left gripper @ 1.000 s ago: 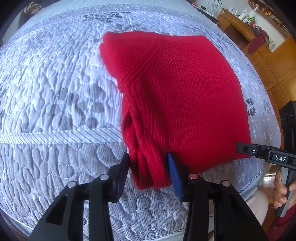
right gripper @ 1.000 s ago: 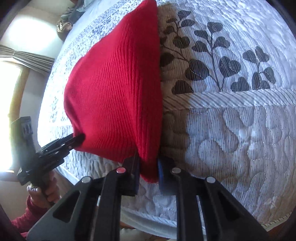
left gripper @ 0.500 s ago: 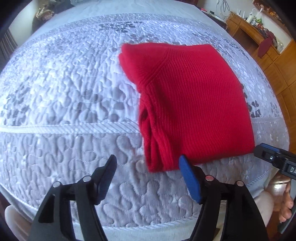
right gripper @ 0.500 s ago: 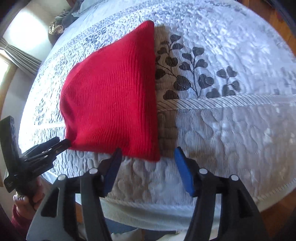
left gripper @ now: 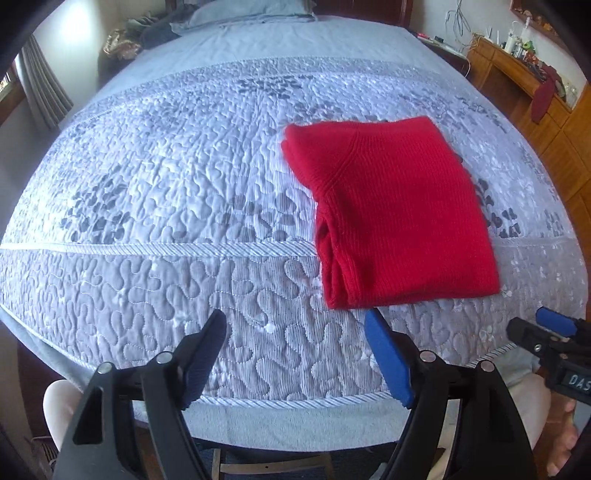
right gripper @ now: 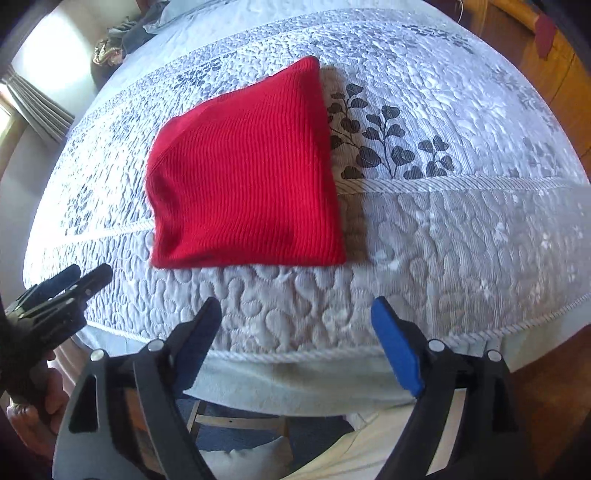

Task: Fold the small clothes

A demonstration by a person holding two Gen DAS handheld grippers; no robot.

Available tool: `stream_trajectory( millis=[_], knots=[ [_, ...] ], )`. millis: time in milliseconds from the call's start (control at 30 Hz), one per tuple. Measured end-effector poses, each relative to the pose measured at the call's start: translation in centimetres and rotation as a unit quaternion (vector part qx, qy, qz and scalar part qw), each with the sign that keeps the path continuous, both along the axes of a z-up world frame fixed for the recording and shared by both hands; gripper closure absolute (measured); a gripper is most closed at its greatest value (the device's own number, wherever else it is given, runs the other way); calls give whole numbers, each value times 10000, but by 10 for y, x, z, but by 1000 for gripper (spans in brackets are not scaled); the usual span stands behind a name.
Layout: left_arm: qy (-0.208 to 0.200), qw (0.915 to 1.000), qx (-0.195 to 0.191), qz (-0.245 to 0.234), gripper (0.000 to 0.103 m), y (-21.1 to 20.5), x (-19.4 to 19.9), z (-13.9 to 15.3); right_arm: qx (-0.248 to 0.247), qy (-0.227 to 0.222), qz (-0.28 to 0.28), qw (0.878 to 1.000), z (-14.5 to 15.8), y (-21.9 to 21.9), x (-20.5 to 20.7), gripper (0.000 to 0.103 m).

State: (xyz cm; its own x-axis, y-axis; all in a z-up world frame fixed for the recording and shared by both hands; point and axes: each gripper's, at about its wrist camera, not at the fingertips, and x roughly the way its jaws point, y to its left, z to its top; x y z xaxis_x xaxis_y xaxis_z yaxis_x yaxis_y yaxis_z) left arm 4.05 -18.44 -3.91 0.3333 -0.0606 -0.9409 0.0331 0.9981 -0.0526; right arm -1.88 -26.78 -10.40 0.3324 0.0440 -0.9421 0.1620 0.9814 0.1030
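A red knitted sweater (left gripper: 399, 218) lies folded into a flat rectangle on the quilted grey bedspread (left gripper: 166, 192). In the right wrist view the same sweater (right gripper: 243, 173) sits above and left of the fingers. My left gripper (left gripper: 295, 325) hovers over the bedspread near the sweater's lower left corner, its jaws opening with nothing between them. Near the bed's front edge my right gripper (right gripper: 295, 314) is clear of the cloth, its jaws also opening and empty. Each gripper shows at the other view's edge, the right gripper (left gripper: 554, 328) and the left gripper (right gripper: 77, 277).
The bed's front edge with its corded trim (right gripper: 295, 354) runs just under the fingers. A wooden dresser (left gripper: 535, 96) with clutter stands at the far right. Pillows (left gripper: 251, 14) lie at the head of the bed. A person's hand (right gripper: 40, 398) holds the left gripper's handle.
Both grippers let go of the sweater's near corners, opened wide and pulled up and back toward the bed's edge. The sweater now lies flat on the bedspread.
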Motion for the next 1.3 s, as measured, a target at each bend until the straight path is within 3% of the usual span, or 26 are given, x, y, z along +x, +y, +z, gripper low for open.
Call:
stream_trajectory(
  millis=[300, 633, 1300],
  knots=[
    [-405, 9992, 2, 2, 23, 2, -14, 37, -103, -131, 71, 9998, 17, 17, -5, 17],
    [-548, 9985, 23, -23, 19, 0, -22, 53, -292, -205, 60, 9993, 33, 35, -11, 13],
    [-326, 9994, 51, -73, 16, -3, -19, 42, -413, -155, 136, 9989, 28, 41, -5, 13]
  ],
)
